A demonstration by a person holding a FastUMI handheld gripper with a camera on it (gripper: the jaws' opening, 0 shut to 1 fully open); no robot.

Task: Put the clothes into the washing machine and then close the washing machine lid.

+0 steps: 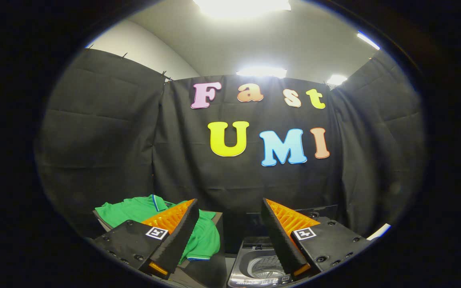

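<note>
Gripper (229, 208) spread empty, green polo shirt (204, 240) rumpled, washing machine (260, 268) open

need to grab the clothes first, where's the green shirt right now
In the gripper view the green shirt lies draped on a dark stand beyond the left finger of the open claw, beside the open washing machine that sits between the fingers.

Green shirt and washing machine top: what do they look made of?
The green shirt looks like soft knit fabric, matte: it drapes and creases over a stand's edge, by the open gripper's left finger. The washing machine top looks like glossy plastic with highlights; its drum seems perforated metal, though it is partly hidden.
</note>
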